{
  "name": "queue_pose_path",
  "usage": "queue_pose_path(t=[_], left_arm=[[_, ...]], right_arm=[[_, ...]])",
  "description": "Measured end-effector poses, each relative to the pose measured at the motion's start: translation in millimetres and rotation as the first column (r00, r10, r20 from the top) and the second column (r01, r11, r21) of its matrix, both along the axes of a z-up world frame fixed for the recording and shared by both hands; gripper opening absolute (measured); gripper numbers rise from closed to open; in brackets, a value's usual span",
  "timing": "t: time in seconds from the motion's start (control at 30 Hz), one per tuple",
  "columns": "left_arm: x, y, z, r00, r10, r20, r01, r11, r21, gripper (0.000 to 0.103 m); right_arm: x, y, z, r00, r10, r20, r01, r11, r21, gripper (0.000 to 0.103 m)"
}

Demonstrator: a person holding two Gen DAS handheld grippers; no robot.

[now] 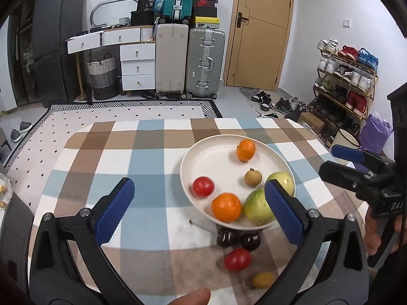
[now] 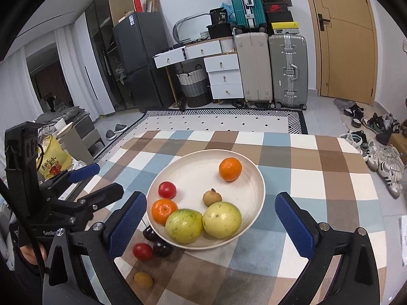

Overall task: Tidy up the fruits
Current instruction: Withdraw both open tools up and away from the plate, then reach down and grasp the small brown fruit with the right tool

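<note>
right wrist | right claw (image 2: 211,225) apart, empty | left claw (image 1: 199,212) apart, empty | plate (image 2: 178,167) holds fruit

At your twelve o'clock, suitcases (image 1: 189,61) flank white drawers (image 1: 137,62); wooden door (image 1: 262,30) at one, shoe rack (image 1: 343,84) at two.

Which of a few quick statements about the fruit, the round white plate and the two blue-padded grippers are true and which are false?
1. The round white plate holds six fruits. True.
2. Two dark purple fruits lie in the plate. False: they lie on the checked tablecloth at its near rim.
3. The right gripper holds a green guava. False: its jaws stand open, empty.
4. The left gripper is open. True.
</note>
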State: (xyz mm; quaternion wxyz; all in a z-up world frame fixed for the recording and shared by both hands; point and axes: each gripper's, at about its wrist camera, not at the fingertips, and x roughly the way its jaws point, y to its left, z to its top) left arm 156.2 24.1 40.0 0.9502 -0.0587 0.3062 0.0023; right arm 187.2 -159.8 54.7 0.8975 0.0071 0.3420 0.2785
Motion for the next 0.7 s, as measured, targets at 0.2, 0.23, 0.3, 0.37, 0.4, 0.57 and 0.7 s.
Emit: queue_pose_path(t=[0.2, 0.23, 0.3, 0.37, 0.4, 0.57, 0.7], left_arm=[[-35, 8, -1, 0.999, 0.025, 0.042, -0.025, 1.000, 0.005, 0.102], [-40, 10, -2, 0.999, 0.027, 0.047, -0.027, 1.000, 0.002, 0.102], [-49, 12, -5, 0.998, 0.026, 0.056, -0.026, 1.000, -0.006, 0.102], [-55, 13, -9, 0.998, 0.029, 0.063, -0.029, 1.000, -0.009, 0.102], [-59, 13, -11, 0.997, 0.028, 0.067, -0.027, 1.000, -0.012, 0.102], [-64, 12, -20, 0.998, 0.022, 0.065, -0.022, 1.000, -0.009, 0.102], [-65, 7, -22, 0.998, 0.000, 0.067, -0.001, 1.000, 0.004, 0.102]], right_arm=[[-29, -6, -3, 0.999, 0.001, 0.041, -0.001, 1.000, 0.020, 0.102], [-32, -6, -4, 0.999, 0.001, 0.043, -0.002, 1.000, 0.025, 0.102], [-39, -6, -8, 0.999, 0.000, 0.044, -0.002, 0.999, 0.037, 0.102], [-47, -5, -12, 0.998, -0.001, 0.055, -0.002, 0.999, 0.042, 0.102], [-50, -5, -14, 0.998, 0.000, 0.060, -0.003, 0.999, 0.049, 0.102], [-60, 0, -22, 0.997, 0.020, 0.070, -0.024, 0.998, 0.060, 0.103], [-62, 3, -27, 0.998, 0.021, 0.065, -0.024, 0.999, 0.043, 0.103]])
